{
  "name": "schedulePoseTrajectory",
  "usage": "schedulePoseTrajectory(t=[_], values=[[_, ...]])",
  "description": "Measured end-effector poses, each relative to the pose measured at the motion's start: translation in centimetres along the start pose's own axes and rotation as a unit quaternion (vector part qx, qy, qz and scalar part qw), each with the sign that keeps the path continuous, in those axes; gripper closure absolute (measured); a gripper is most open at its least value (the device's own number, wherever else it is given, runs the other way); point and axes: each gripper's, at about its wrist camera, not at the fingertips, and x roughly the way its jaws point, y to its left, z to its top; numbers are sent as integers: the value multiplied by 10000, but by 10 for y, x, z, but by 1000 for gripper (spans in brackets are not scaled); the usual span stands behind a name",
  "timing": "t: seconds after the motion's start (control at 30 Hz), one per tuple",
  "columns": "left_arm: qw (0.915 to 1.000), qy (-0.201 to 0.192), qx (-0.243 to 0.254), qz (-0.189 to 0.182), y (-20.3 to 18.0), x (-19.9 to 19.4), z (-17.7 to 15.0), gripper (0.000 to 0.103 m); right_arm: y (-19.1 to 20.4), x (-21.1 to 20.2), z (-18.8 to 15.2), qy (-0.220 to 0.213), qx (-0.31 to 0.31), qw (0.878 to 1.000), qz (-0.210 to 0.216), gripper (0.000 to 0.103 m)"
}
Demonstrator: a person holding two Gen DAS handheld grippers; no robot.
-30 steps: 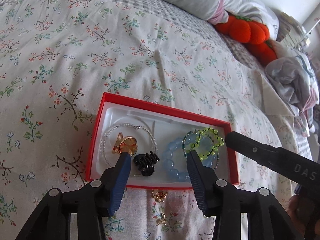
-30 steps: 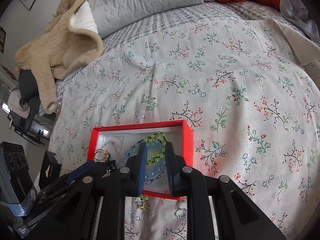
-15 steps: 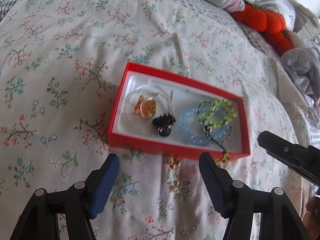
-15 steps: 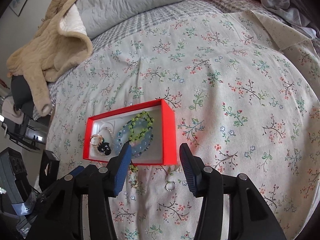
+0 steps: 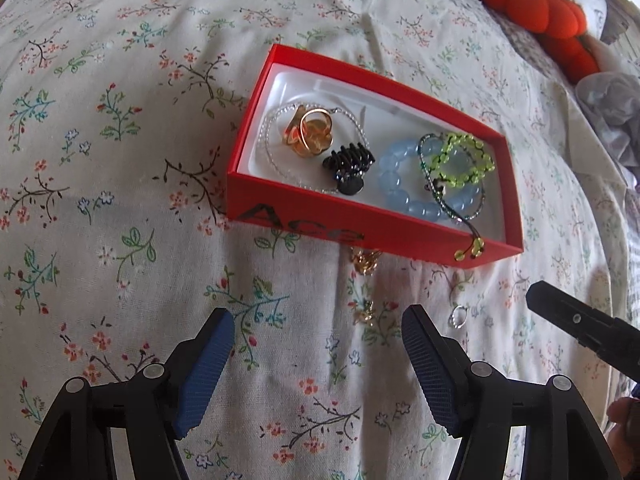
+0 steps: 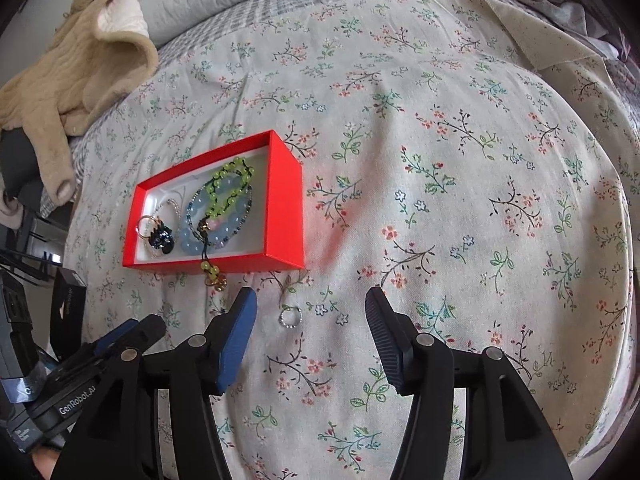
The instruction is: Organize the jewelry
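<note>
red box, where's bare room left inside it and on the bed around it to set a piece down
Inside the red box, only the white strip along the far wall is bare; gold ring, black claw clip and bead bracelets fill the rest. The quilt right of the box is open. The near front is crowded: gold earrings, silver ring.

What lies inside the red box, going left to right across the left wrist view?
Gold ring → black claw hair clip → pale blue bead bracelet → lime green bead bracelet, all in the red cardboard box.

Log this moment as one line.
left gripper: open, empty | right gripper: open, empty | box: holds bracelets, clip | ring: on bed, outside box
</note>
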Motion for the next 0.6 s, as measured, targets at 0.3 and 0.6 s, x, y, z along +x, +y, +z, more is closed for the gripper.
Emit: schedulePoseTrajectory(t=[0.3,0.6], values=[[9996,67,-142,-221,-3,16,4,55,-7,10,-2,155,35,9999,-55,43],[9994,-54,-171,-292,-23,35,12,65,-10,18,2,271,40,9996,-46,43]])
